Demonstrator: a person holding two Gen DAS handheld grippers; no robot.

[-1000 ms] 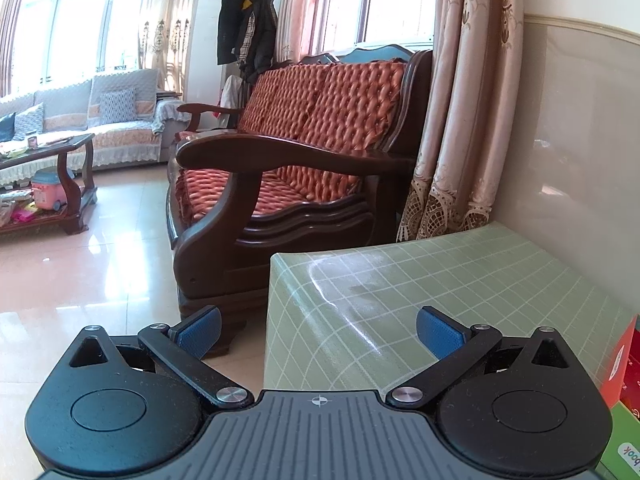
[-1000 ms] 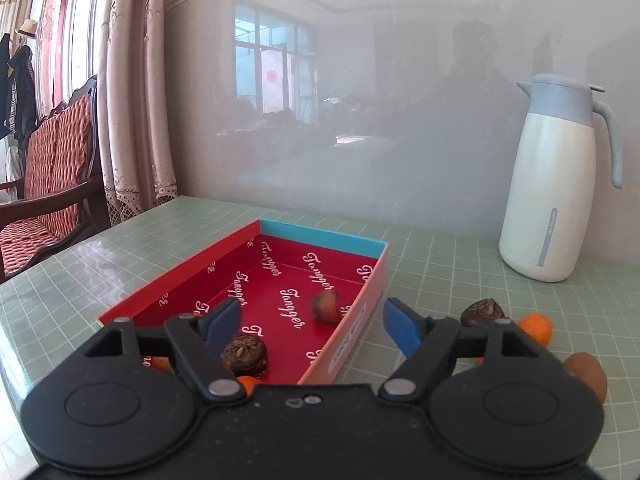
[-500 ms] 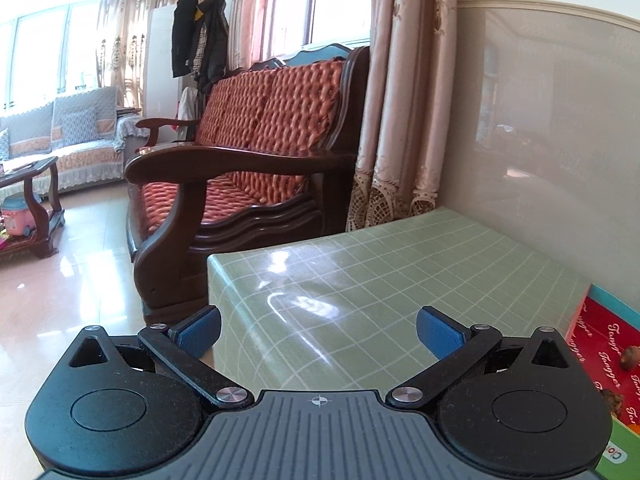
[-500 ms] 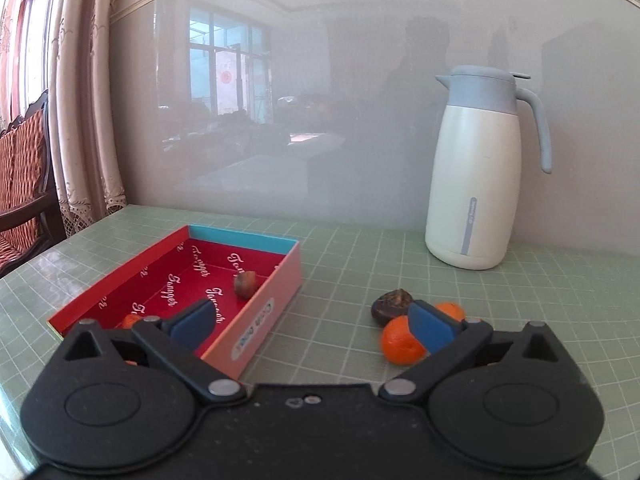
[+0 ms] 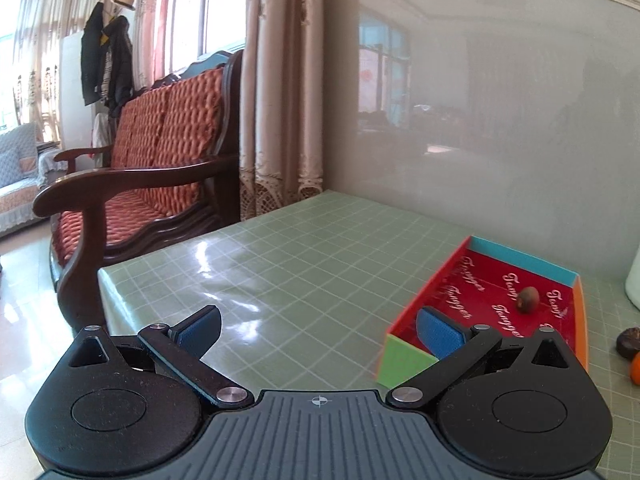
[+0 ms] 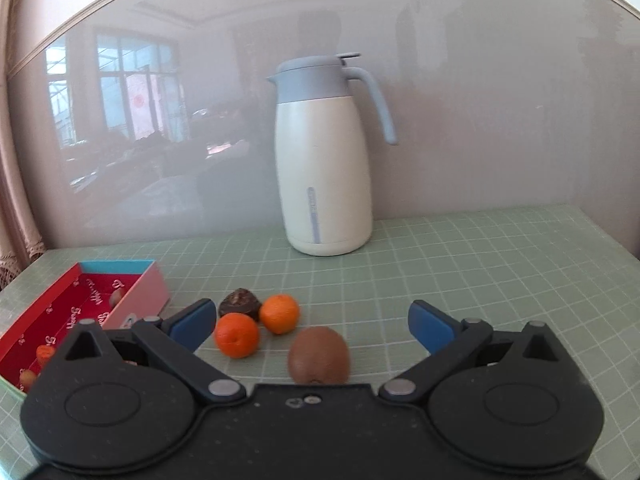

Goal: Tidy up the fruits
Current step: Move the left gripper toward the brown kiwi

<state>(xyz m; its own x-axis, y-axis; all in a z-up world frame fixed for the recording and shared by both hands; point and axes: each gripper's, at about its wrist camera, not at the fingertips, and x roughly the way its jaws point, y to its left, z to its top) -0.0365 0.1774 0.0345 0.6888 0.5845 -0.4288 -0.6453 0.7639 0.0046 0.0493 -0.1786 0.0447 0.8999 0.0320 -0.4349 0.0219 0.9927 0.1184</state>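
A brown kiwi [image 6: 319, 355], two oranges [image 6: 237, 335] [image 6: 279, 313] and a dark wrinkled fruit [image 6: 240, 303] lie on the green gridded table. My right gripper [image 6: 312, 324] stands wide open above them; the kiwi and the near orange lie between its fingers, untouched. A red-lined box [image 6: 140, 298] at the left holds several small fruits, one a brown nut [image 6: 115, 298]. In the left wrist view the same box [image 5: 404, 364] sits at the right with the nut [image 5: 527, 299] inside. My left gripper [image 5: 318, 330] is open and empty over bare table.
A white jug with a grey-blue lid [image 6: 326, 164] stands against the glossy wall at the back. A wooden armchair with orange cushions [image 5: 152, 184] and curtains [image 5: 280, 92] are past the table's left edge [image 5: 105, 280].
Both views have swung to the right. The box slid left in the right view, the kiwi and oranges came between the right fingers, which spread wider. The box entered the left view.
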